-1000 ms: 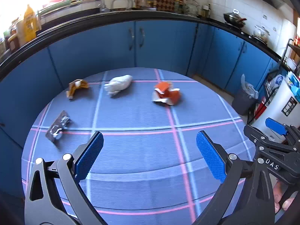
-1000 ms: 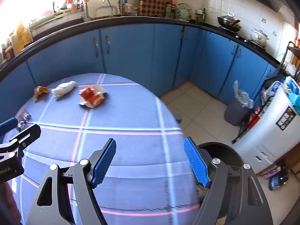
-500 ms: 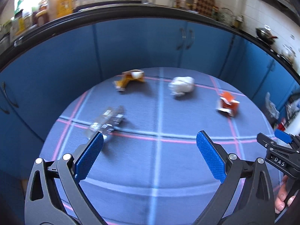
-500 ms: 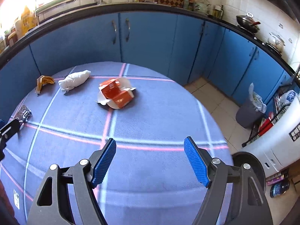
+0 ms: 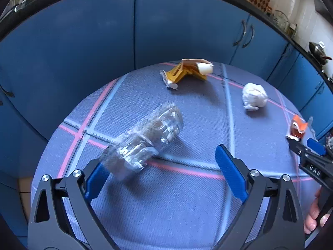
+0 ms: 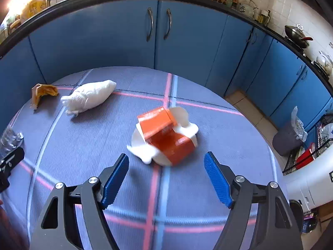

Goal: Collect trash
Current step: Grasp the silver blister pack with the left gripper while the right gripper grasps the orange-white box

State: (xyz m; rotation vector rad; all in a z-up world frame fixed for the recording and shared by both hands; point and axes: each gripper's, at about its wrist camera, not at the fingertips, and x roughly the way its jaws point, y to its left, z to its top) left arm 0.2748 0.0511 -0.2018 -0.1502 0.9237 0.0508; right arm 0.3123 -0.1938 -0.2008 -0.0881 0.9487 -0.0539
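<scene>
A crushed clear plastic bottle lies on the round table just ahead of my left gripper. Its near end overlaps the left pad; the jaws are closing, wide apart, and do not press on it. Behind lie a yellow wrapper and a white crumpled paper wad. A crushed orange-and-white carton sits just ahead of my right gripper, which is open with nothing between its pads. The wad and wrapper lie at the far left of the right wrist view.
The blue plaid tablecloth covers the table. Blue kitchen cabinets curve behind it. A grey bin with a bag stands on the tiled floor at right, beside a rack. The other gripper shows at the right edge of the left wrist view.
Both grippers moved forward and down toward the table. The bottle has come close to the left pads and the carton close to the right pads. The left jaws have narrowed slightly.
</scene>
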